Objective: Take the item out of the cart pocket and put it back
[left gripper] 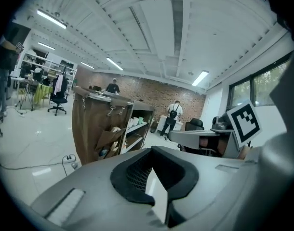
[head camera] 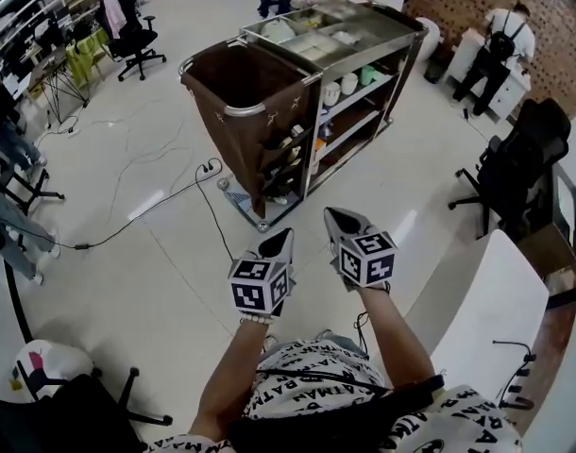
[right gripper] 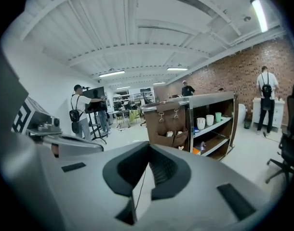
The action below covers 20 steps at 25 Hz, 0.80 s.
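Note:
A housekeeping cart [head camera: 364, 41] with a brown cloth bag [head camera: 245, 92] stands on the floor a step or two ahead of me. Its side pockets [head camera: 290, 154] hold small items, too small to name. Both grippers hang in the air short of the cart, pointing at it. My left gripper [head camera: 279, 242] is shut with nothing in it, and so is my right gripper [head camera: 339, 220]. The pockets [left gripper: 111, 137] appear in the left gripper view beyond the shut left gripper [left gripper: 152, 174]. In the right gripper view the pockets [right gripper: 172, 137] lie past the shut right gripper [right gripper: 146, 174].
Cups [head camera: 341, 88] stand on the cart's shelves. A black cable [head camera: 165, 201] runs across the floor to the cart's left. A white table [head camera: 491, 314] is at my right, with a black office chair [head camera: 519, 168] behind it. People work at the back by the brick wall.

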Motion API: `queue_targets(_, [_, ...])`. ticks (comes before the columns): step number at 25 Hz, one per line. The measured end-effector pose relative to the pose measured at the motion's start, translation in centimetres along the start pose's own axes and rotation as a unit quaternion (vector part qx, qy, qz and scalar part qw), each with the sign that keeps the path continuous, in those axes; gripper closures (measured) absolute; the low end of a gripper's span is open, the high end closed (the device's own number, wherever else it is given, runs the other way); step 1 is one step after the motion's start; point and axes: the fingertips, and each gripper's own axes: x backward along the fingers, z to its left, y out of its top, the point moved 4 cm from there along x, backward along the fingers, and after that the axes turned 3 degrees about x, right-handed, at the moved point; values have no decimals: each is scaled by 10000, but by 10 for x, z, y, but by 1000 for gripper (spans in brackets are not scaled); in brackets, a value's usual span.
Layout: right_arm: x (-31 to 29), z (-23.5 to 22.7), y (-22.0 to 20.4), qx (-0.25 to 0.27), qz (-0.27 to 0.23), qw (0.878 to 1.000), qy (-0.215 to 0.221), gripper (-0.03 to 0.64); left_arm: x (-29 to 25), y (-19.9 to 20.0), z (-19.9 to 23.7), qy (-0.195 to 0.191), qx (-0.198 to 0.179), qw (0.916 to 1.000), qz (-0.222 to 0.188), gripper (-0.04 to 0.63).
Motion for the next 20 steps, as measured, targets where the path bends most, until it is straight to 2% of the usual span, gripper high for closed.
queue_targets(4, [26, 7, -13, -59, 101, 9997, 217, 614, -2, 0, -18, 0, 99, 9999, -38, 593])
queue_targets(10, [41, 3, -33, -483, 110, 9983, 310, 614, -10, -3, -33, 153, 157, 9997, -78, 593])
queue_targets(15, [43, -2, -39, -438, 238, 9983, 299, 614, -7, -4, -30, 359, 179, 9992, -72, 594])
queue_targets(20, [45, -8, -43, -428, 305, 9983, 243, 612, -12, -8, -34, 379, 173, 9991, -26, 594])
